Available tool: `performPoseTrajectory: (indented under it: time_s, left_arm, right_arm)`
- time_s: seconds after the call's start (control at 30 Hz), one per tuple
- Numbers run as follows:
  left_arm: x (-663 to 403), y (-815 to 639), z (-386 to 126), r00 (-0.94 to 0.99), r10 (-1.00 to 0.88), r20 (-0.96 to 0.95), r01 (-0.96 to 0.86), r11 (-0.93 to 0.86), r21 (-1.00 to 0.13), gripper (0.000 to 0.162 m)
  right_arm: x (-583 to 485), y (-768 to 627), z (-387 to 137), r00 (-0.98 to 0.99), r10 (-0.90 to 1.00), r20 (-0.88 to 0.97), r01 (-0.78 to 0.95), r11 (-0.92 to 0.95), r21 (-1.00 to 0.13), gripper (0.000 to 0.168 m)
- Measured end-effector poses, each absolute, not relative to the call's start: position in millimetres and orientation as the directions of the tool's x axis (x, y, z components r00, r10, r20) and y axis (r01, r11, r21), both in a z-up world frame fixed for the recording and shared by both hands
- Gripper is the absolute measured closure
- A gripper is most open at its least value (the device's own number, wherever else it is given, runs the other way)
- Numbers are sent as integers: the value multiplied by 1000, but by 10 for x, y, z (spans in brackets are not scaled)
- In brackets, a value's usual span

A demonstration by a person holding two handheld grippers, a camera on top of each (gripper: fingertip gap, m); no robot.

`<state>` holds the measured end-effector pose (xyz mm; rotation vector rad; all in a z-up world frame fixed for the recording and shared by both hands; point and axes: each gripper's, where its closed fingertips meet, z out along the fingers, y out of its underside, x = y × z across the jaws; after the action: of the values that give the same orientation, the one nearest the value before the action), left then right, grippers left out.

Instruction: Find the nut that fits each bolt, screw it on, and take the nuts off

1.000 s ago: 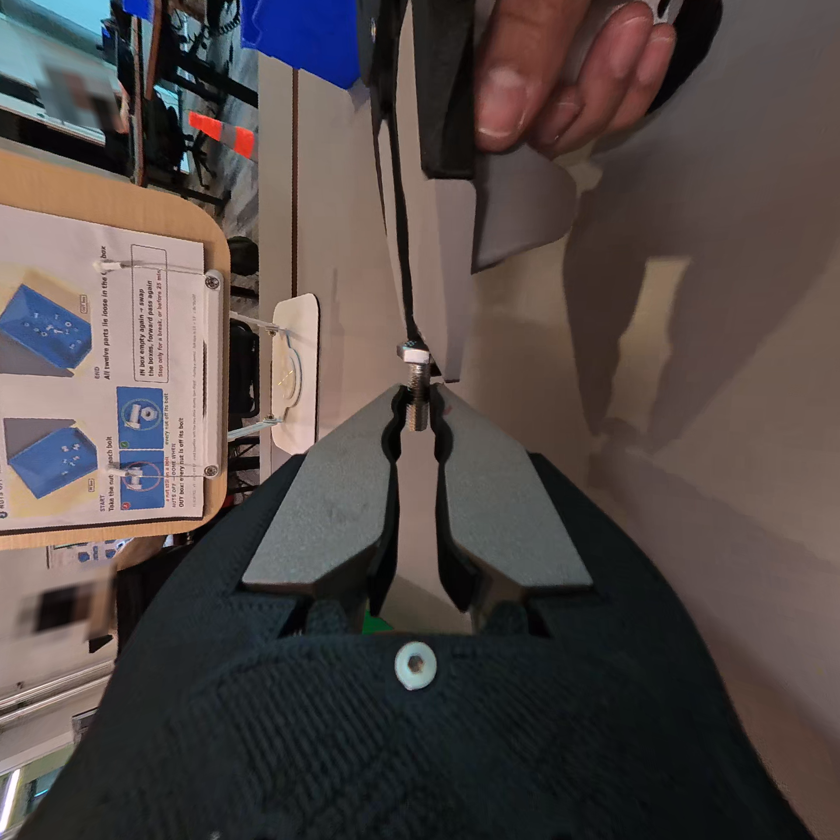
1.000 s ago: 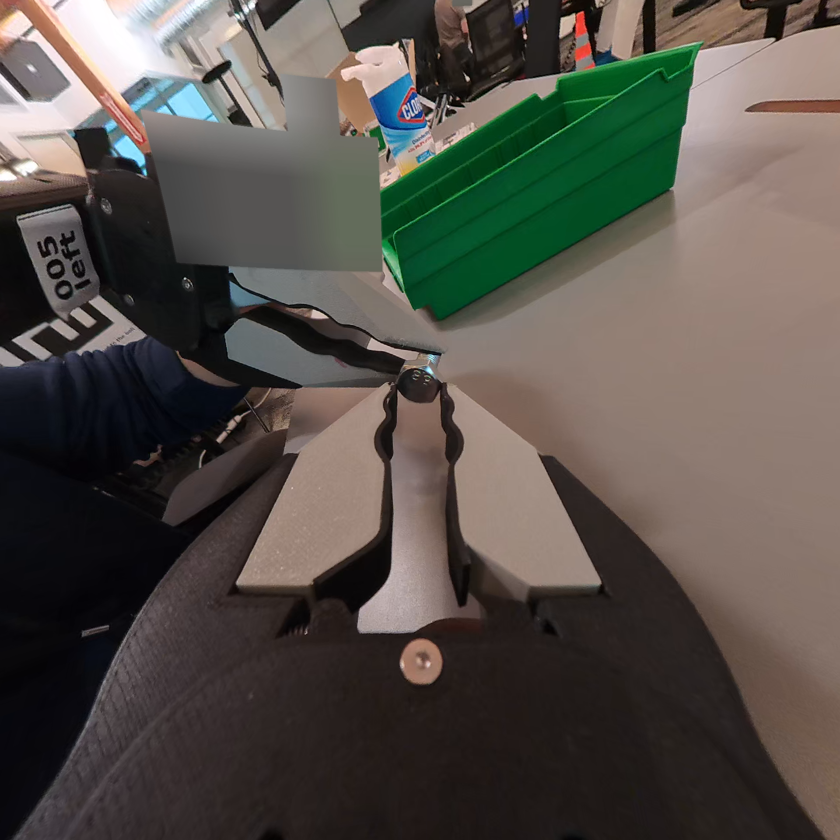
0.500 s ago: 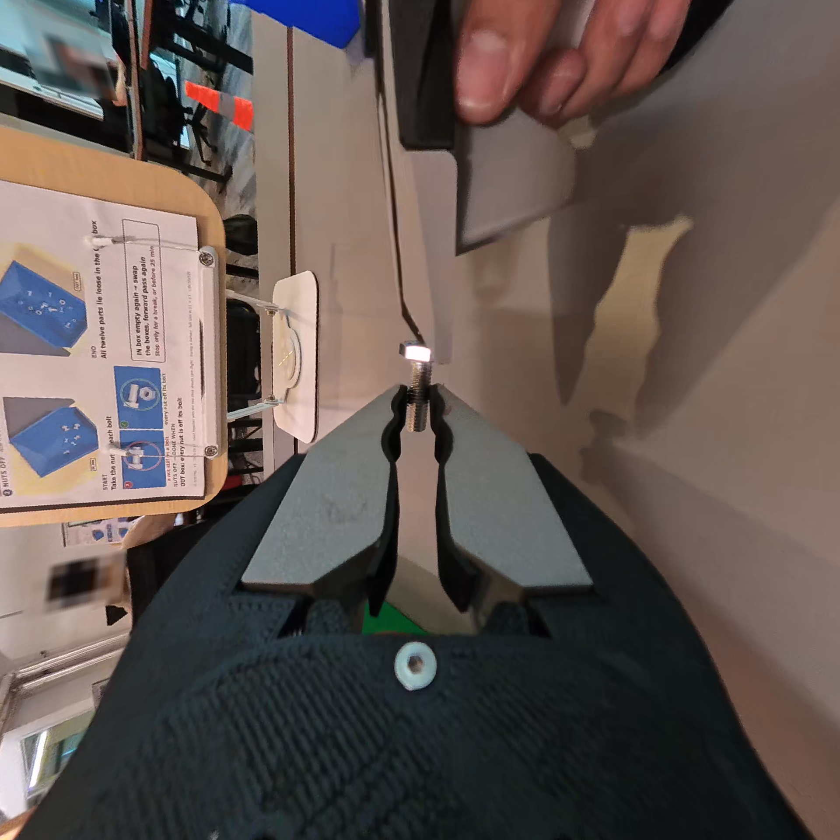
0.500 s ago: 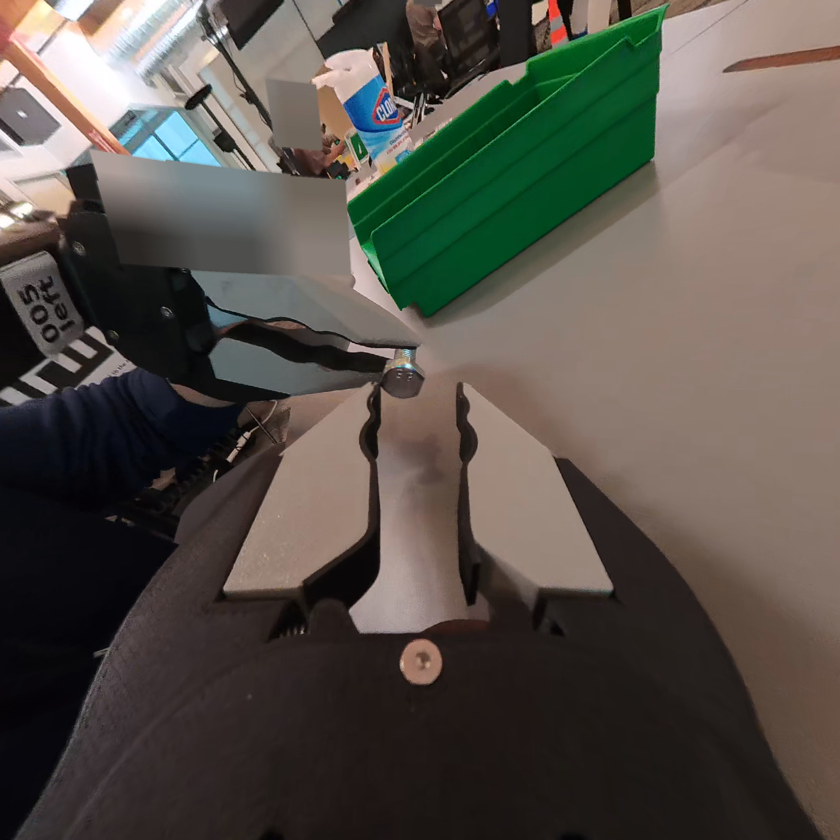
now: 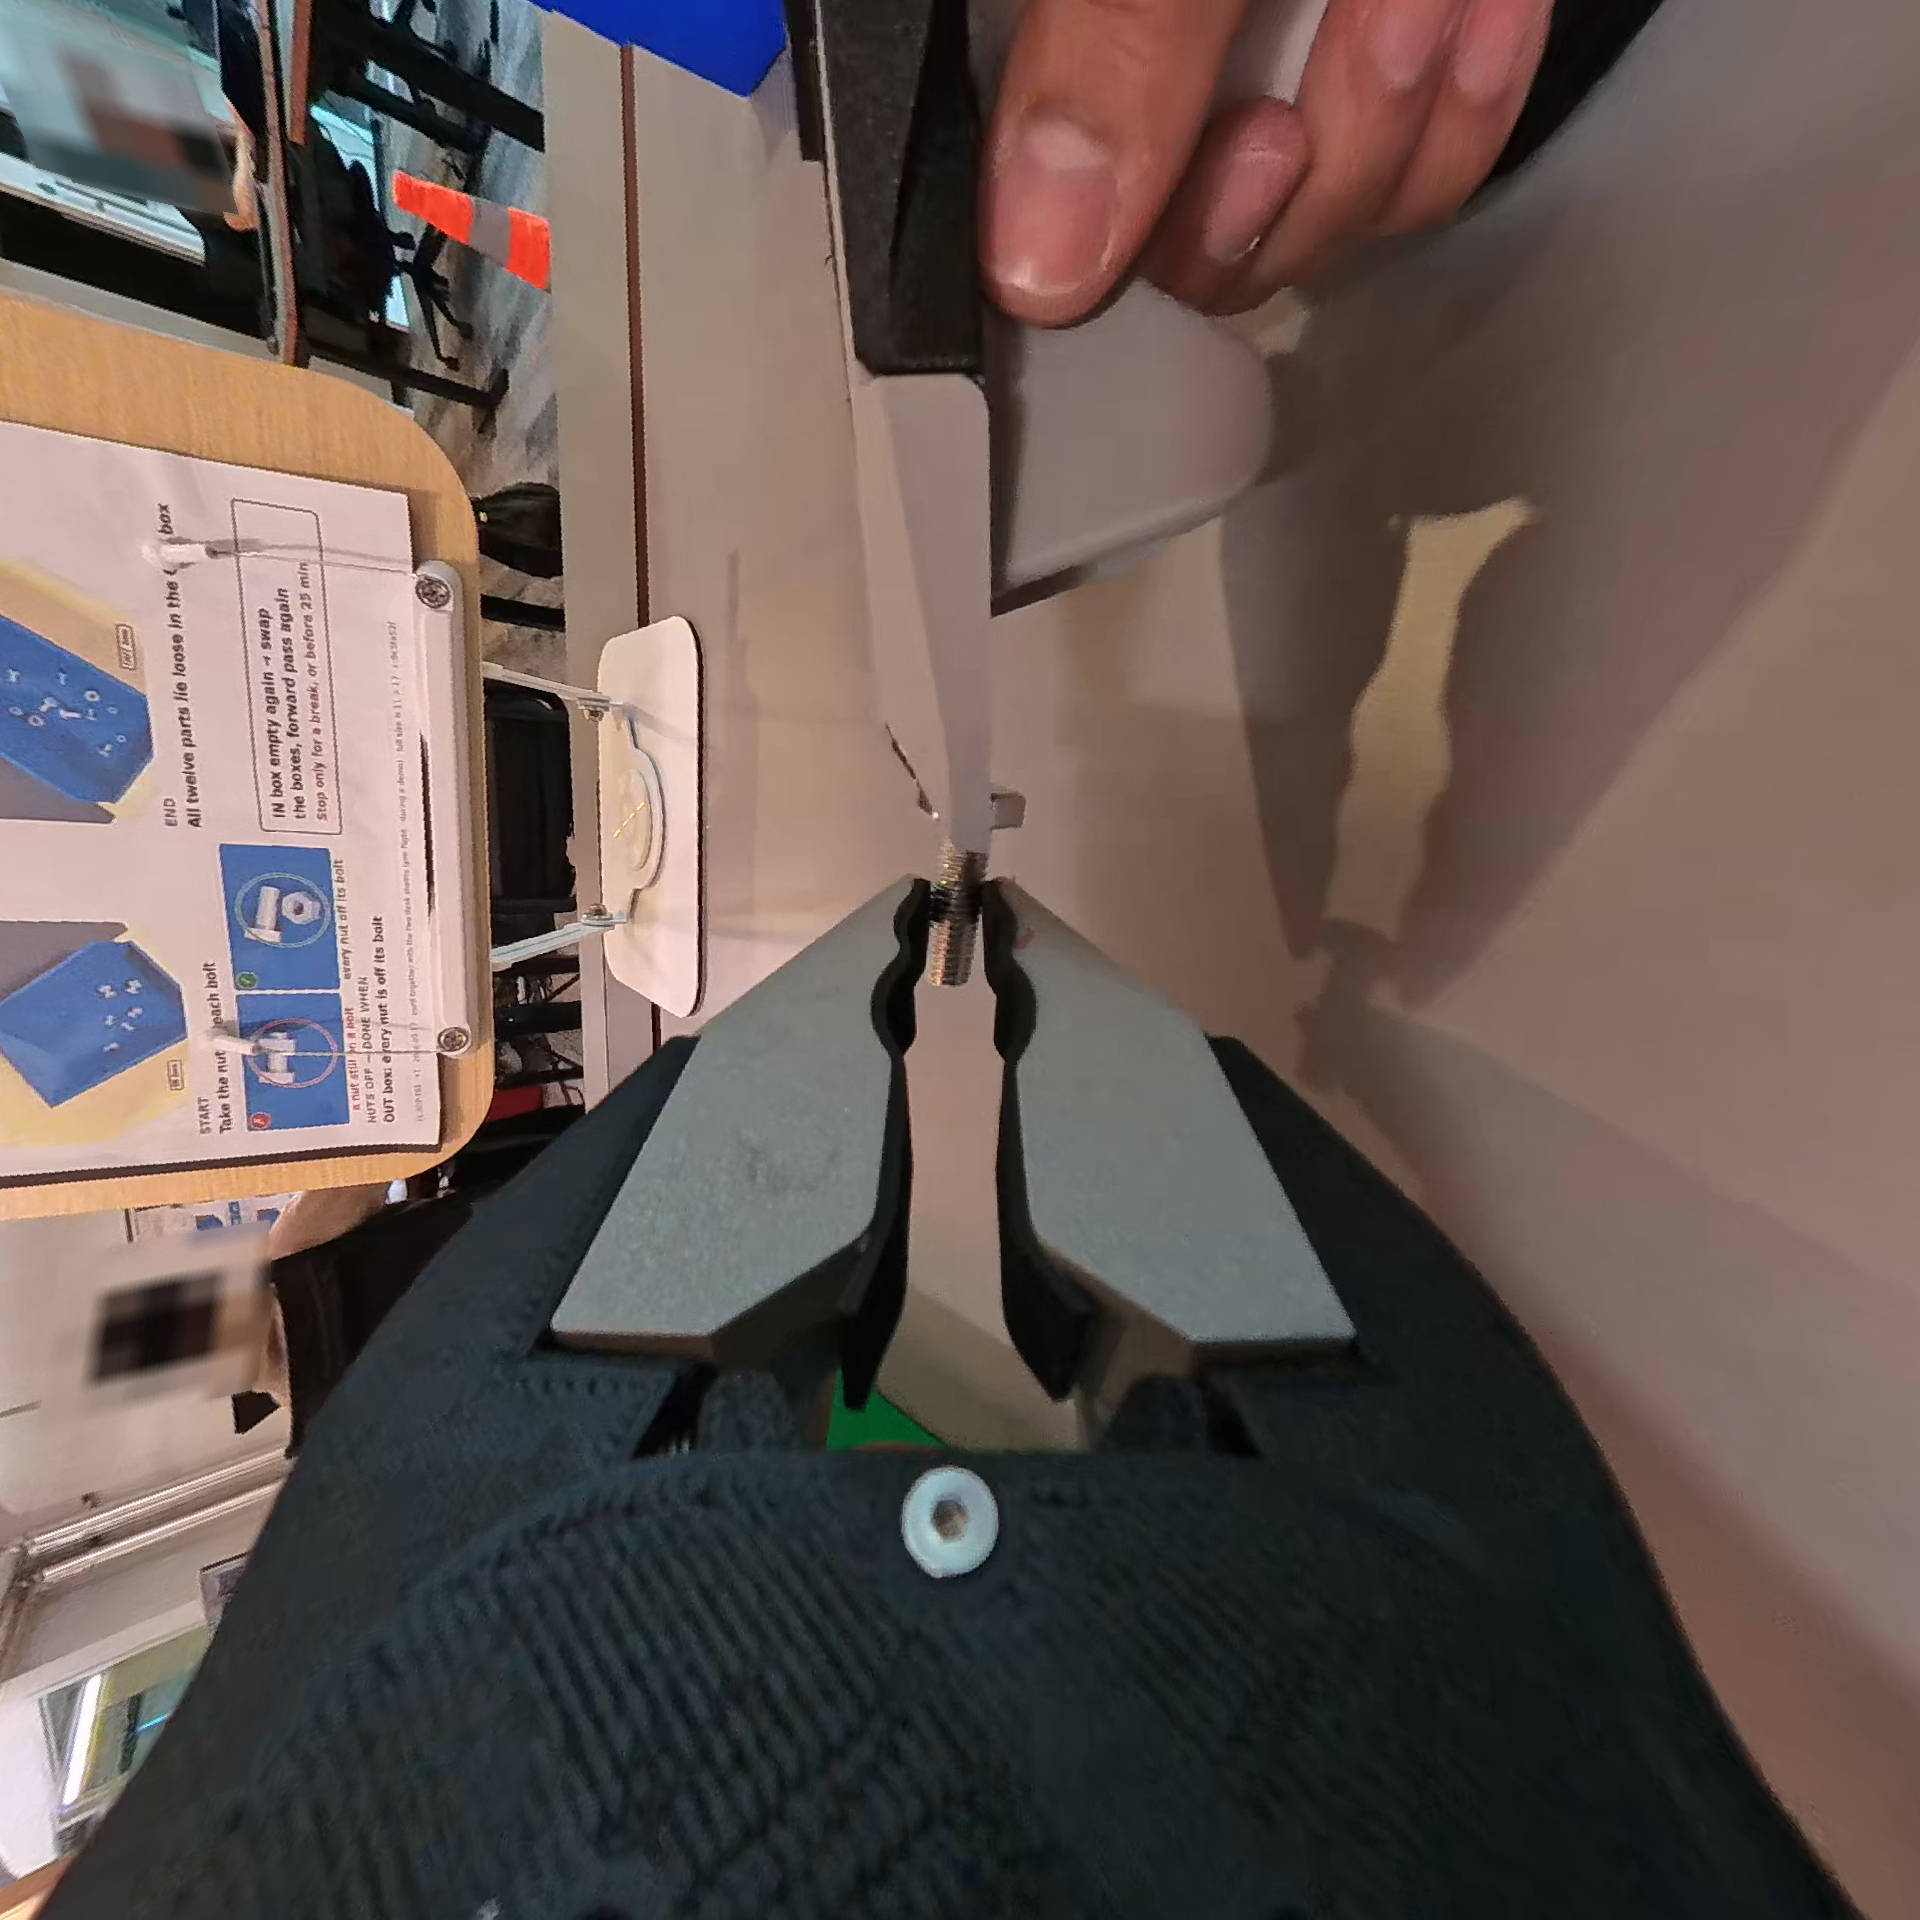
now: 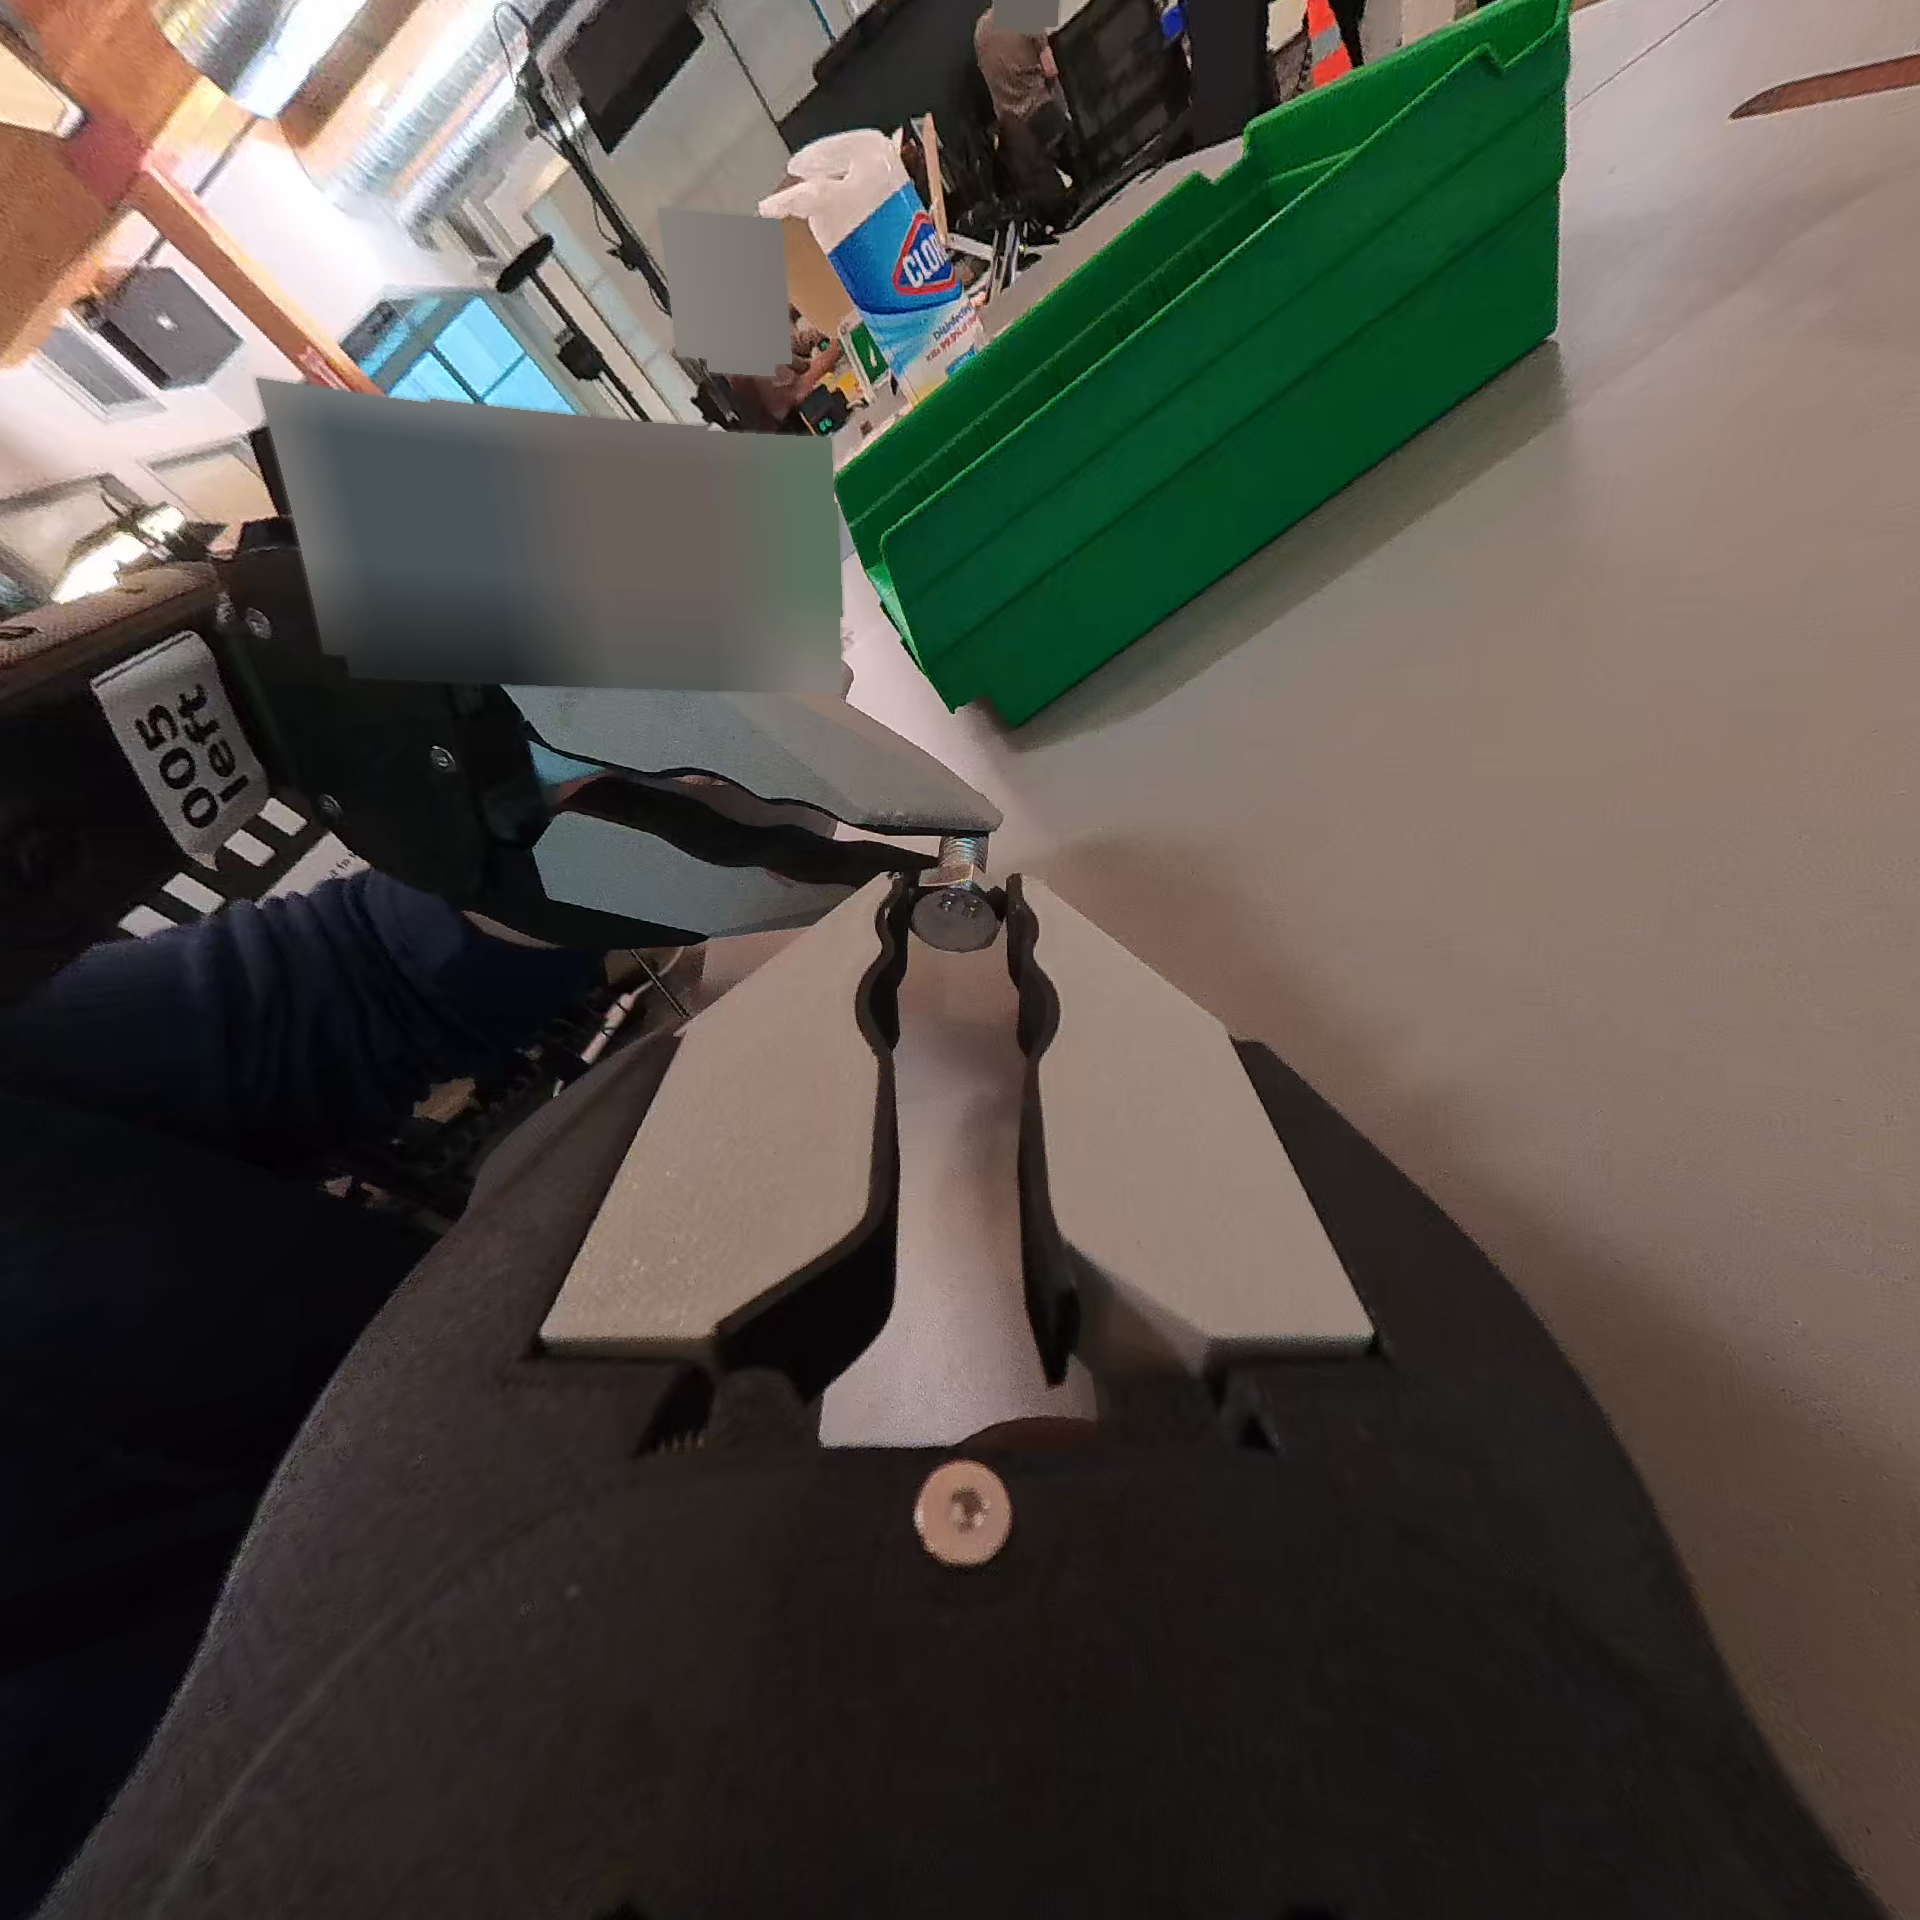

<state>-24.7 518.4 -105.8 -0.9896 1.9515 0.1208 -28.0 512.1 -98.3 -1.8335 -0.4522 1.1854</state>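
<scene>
A: Starting at our left, the left tongs (image 5: 951, 899) are clamped on the bolt (image 5: 953, 930), pinching its threaded shank right at their tips. The head end sticks out beyond them, clear of the tabletop (image 6: 1558, 831).

B: And the right tongs (image 6: 956, 899)?

A: Their tips sit on either side of the bolt's head (image 6: 956, 920), touching or nearly so. Whether they have truly closed on it we cannot tell. In the left view one of their fingers (image 5: 951, 644) hides most of that end, so whether a nut is on there we cannot tell either.

B: How will it handle?

A: We judge it small, light, rigid steel. It won't crush, but it is smooth and round, so it could spin or slip in the pads. The threads give the left tongs some bite. We'd take the turning grip on the flats, square across, never on the corners.

B: Anything beyond the tongs?

A: A green bin (image 6: 1247, 436) stands well past the right tongs on the tabletop, and an instruction sheet (image 5: 208, 810) hangs off to the left of the left tongs.
</scene>
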Motion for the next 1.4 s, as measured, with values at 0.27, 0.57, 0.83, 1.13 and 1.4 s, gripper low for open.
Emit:
performPoseTrajectory:
  time_s: [0.27, 0.57, 0.83, 1.13, 1.4]
  left_arm:
    - [-256, 5223, -1033, -244, -580, -777, -687, 669, -284, 154]
    - [-306, 5250, -1043, -164, -664, -730, -672, 617, -410, 146]
    - [-392, 5108, -994, -40, -911, -411, -424, 387, -819, 140]
    - [-373, 4819, -677, -154, -980, -127, -144, 150, -978, 154]
    - [-355, 4883, -795, -150, -987, -63, -192, 92, -977, 154]
  right_arm:
    - [-281, 5140, -1000, 472, 679, -562, -168, -557, -813, 152]
    - [-240, 5133, -1007, 478, 690, -544, -155, -543, -825, 153]
    - [-312, 4945, -742, 302, 769, -563, -196, -528, -826, 153]
    - [-359, 4852, -609, 187, 805, -563, -246, -516, -820, 154]
    - [-349, 4916, -698, 241, 792, -561, -229, -516, -826, 154]
